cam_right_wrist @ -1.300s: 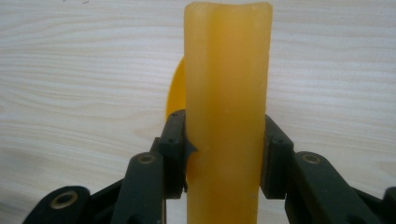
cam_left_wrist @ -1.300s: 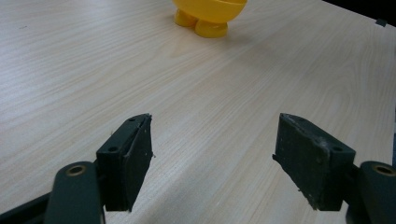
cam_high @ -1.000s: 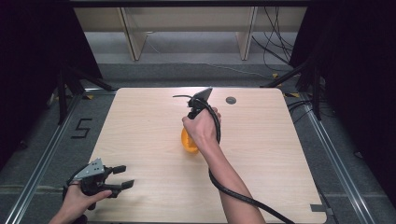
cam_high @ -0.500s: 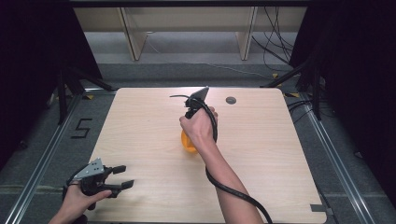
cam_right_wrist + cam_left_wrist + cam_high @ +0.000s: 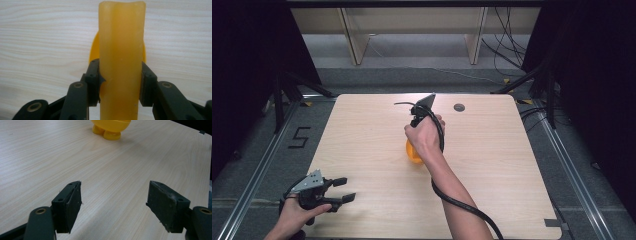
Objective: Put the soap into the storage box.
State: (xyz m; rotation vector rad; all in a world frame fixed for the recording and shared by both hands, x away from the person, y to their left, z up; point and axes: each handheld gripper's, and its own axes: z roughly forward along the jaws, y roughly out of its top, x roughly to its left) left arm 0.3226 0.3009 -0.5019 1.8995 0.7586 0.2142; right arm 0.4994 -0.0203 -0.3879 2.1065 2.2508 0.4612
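Near the middle of the table [image 5: 512, 165], in the high view, the right hand [image 5: 424, 137] holds the right gripper [image 5: 424, 107] pointing down and away from the person; its black cable [image 5: 462, 205] runs along the forearm to the bottom edge; an orange-yellow object [image 5: 413, 152] shows just under the hand, mostly hidden by it.

Seen from the right gripper view, the right gripper [image 5: 121, 80] has its two jaws closed on a pale yellow strip [image 5: 122, 50], one pad on each side, touching it; the strip goes up between the jaws to the top of the picture, and its upper end is a little concave; behind it, a deeper yellow round shape [image 5: 93, 51] stands out on both sides, lying against the light wood; I cannot tell if strip and round shape are one thing.

At the near left corner of the table, the left hand [image 5: 297, 212] holds the left gripper [image 5: 343, 189], with a grey plate [image 5: 309, 181] on top; it is well apart from the right hand. From the left gripper view, the left gripper [image 5: 113, 205] has its jaws wide apart with nothing between them, only bare wood; far ahead stands the yellow object [image 5: 110, 127], with a rounded body on two small round feet, cut by the top edge.

Farther back on the table lies a small dark disc [image 5: 459, 107], near the far edge.
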